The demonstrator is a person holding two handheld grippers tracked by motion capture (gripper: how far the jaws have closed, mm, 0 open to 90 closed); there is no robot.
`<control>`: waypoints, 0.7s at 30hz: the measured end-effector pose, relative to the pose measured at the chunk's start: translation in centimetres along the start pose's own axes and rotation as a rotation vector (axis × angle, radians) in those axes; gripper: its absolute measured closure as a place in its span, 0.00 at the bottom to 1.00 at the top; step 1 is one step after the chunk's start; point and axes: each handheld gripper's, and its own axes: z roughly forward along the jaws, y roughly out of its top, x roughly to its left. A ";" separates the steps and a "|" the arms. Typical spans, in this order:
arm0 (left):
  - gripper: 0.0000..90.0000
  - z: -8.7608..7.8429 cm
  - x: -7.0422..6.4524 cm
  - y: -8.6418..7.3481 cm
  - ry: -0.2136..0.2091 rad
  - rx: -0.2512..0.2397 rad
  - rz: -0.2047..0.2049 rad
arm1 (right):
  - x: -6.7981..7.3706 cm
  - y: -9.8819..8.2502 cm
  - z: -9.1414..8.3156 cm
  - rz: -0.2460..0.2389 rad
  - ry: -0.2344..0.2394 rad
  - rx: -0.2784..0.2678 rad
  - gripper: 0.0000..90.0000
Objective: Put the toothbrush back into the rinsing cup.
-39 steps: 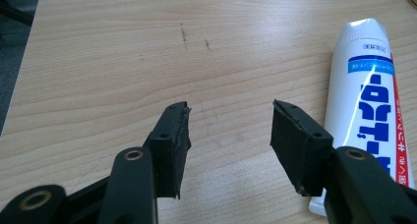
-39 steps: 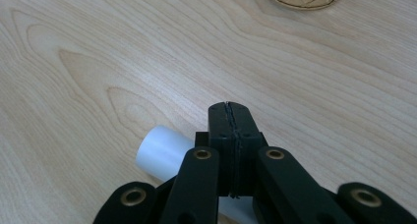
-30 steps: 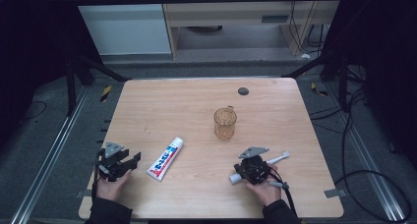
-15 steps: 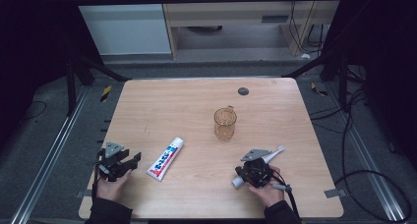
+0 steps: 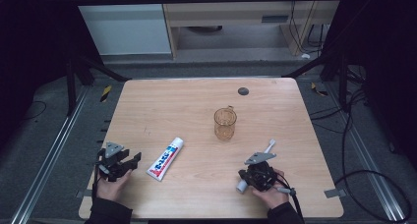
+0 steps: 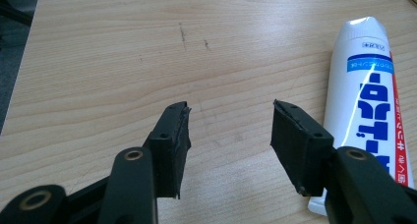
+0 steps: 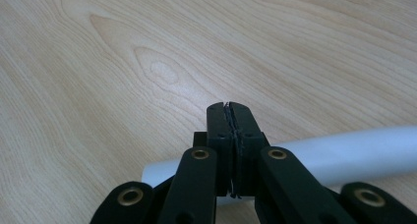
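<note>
Two claws rest low in the high view: left claw (image 5: 129, 161) wide, empty, beside paste tube (image 5: 165, 158); right claw (image 5: 252, 173) pinched closed, over toothbrush (image 5: 255, 166) lying lower right on surface (image 5: 196, 106). Risk: closed jaws may roll the handle away from cup (image 5: 225, 124).

A pale wooden table (image 5: 172, 106) lies under both tongs, and a clear amber cup (image 5: 225, 124) stands upright on it beyond the right tongs (image 5: 251, 174), well apart from the left tongs (image 5: 133, 159). A small dark disc (image 5: 243, 91) lies farther off, past the cup, near the far edge. Black cables (image 5: 378, 184) trail over the floor, out beyond the right tongs.
</note>
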 end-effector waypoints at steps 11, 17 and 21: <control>0.53 0.0 0.0 0.0 0.000 -0.001 0.001 | -0.1 -0.8 -0.4 0.008 0.004 0.014 0.98; 0.53 0.0 0.0 0.0 0.001 -0.001 0.002 | -0.3 -1.0 -0.6 0.008 0.012 0.012 0.98; 0.53 0.0 0.0 0.0 0.001 -0.001 0.003 | -0.3 -1.0 -0.7 0.008 0.012 0.013 0.98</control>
